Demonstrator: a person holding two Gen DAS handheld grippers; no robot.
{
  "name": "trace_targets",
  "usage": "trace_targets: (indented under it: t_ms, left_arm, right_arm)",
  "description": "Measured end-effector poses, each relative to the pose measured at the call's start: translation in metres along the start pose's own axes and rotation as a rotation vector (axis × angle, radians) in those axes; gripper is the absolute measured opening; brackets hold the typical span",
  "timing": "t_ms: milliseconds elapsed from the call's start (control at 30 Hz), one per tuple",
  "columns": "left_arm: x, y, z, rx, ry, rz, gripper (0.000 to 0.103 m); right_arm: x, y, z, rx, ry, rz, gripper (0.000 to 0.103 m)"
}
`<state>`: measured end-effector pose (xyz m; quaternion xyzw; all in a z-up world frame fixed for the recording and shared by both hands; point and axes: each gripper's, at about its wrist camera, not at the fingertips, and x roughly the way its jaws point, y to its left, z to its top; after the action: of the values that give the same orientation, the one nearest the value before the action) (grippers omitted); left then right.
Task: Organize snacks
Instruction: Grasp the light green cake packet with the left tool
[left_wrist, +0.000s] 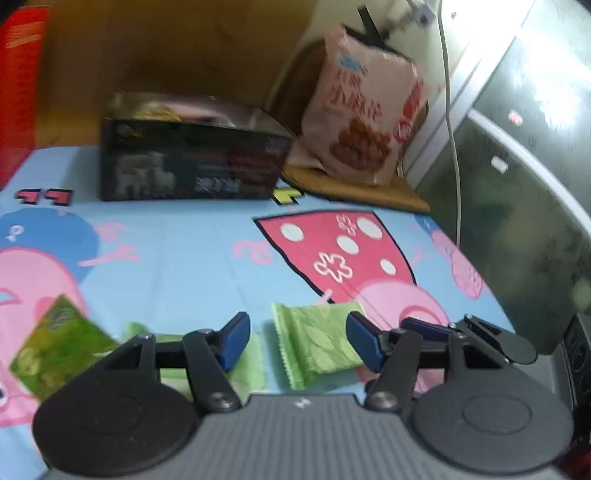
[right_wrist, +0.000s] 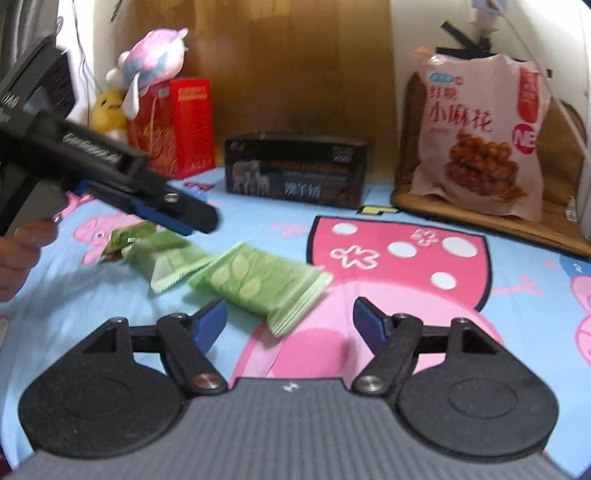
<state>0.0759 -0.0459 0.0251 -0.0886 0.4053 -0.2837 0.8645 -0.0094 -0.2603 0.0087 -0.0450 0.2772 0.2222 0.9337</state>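
Several light green snack packets lie on the cartoon-print cloth (left_wrist: 192, 251). In the left wrist view my left gripper (left_wrist: 297, 341) is open, with one green packet (left_wrist: 317, 339) between its blue pads, a second packet (left_wrist: 247, 362) behind the left pad, and a darker green packet (left_wrist: 59, 343) at the left. In the right wrist view my right gripper (right_wrist: 290, 325) is open just short of the nearest green packet (right_wrist: 266, 284); another packet (right_wrist: 173, 262) and the dark green one (right_wrist: 127, 238) lie beyond. The left gripper (right_wrist: 177, 216) hovers over those.
An open black box (left_wrist: 188, 155) (right_wrist: 295, 171) stands at the back. A pink snack bag (left_wrist: 365, 110) (right_wrist: 484, 140) leans on a brown mat at the back right. A red box (right_wrist: 177, 129) and plush toys (right_wrist: 147, 74) stand at the back left.
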Motion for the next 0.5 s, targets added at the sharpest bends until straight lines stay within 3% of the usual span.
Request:
trace_targets:
  t_ms: [167, 300, 367, 500]
  left_arm:
    - [0.032, -0.01, -0.003, 0.034, 0.098, 0.006, 0.053]
    - [0.036, -0.022, -0.006, 0.09, 0.093, -0.003, 0.047]
    - [0.032, -0.023, -0.001, 0.093, 0.08, -0.007, 0.044]
    - [0.015, -0.027, 0.024, 0.141, 0.007, 0.017, 0.044]
  right_arm:
    - [0.007, -0.002, 0.001, -0.002, 0.018, 0.029, 0.073]
    - [0.017, -0.002, 0.001, -0.002, 0.033, 0.061, 0.045]
    - [0.02, -0.001, 0.005, -0.004, 0.035, 0.068, 0.035]
    - [0.026, -0.002, 0.023, -0.004, -0.018, 0.066, 0.031]
